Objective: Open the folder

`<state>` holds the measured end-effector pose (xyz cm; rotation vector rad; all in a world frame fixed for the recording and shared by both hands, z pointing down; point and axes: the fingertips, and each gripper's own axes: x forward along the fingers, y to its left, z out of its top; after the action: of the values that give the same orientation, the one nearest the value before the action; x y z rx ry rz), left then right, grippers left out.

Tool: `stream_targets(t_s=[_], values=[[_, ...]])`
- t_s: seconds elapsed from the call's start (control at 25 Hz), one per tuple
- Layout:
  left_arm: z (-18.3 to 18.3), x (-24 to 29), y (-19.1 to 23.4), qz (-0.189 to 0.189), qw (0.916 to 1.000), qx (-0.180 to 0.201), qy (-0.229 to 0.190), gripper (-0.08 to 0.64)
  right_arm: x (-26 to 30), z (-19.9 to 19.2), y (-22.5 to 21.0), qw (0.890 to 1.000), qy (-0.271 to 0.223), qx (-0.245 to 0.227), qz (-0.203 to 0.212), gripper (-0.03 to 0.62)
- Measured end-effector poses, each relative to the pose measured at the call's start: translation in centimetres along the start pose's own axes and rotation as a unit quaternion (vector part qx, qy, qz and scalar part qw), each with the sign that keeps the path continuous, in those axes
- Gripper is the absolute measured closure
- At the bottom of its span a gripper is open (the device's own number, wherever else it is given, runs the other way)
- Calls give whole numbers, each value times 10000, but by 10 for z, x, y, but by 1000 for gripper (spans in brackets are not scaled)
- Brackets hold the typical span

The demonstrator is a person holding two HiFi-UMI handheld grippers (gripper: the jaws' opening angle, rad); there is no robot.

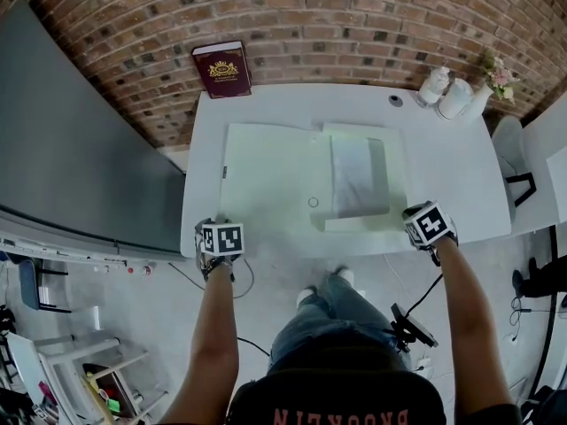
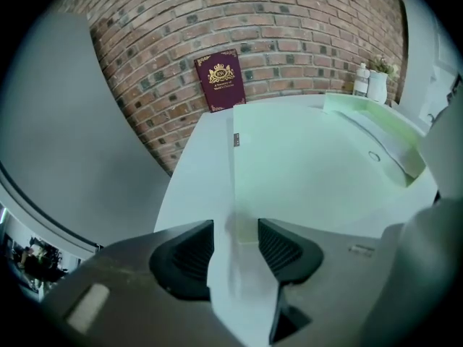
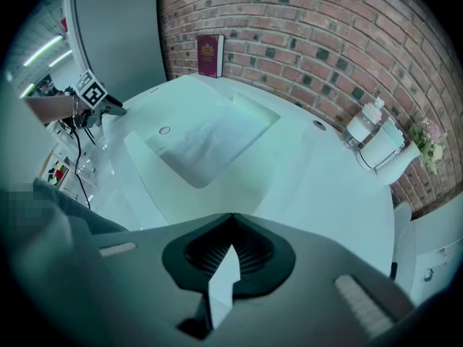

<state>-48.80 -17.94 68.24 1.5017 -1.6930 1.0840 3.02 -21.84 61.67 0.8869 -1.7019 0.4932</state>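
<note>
A pale green folder [image 1: 275, 180] lies spread open on the white table [image 1: 443, 166], its left flap flat and a stack of white sheets [image 1: 359, 177] on its right half. My left gripper [image 1: 217, 227] is at the table's near left corner, by the flap's near corner. In the left gripper view its jaws [image 2: 235, 241] stand open, and only the table and the flap's edge [image 2: 234, 165] show through the gap. My right gripper [image 1: 418, 212] hovers at the folder's near right corner. Its jaws [image 3: 231, 219] are shut with nothing in them.
A maroon book [image 1: 221, 69] leans on the brick wall behind the table. White bottles [image 1: 447, 94] and a small vase of flowers [image 1: 496, 76] stand at the far right corner. A grey panel [image 1: 80, 149] runs along the left, and a chair [image 1: 514, 153] stands at the right.
</note>
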Motion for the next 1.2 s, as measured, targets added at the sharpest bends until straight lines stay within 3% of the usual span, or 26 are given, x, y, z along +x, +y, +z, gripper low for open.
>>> stream_targets(t_s=[0.32, 0.72, 1.2], values=[[3, -8, 5, 144, 9998, -137, 49, 367, 1, 0, 1, 9998, -8, -142, 164, 591], [17, -38, 10, 336, 9981, -434, -264, 367, -1, 1, 0, 9994, -79, -193, 268, 591], [36, -76, 11, 488, 9930, -761, -765, 367, -22, 31, 0, 9960, -793, -273, 311, 591]])
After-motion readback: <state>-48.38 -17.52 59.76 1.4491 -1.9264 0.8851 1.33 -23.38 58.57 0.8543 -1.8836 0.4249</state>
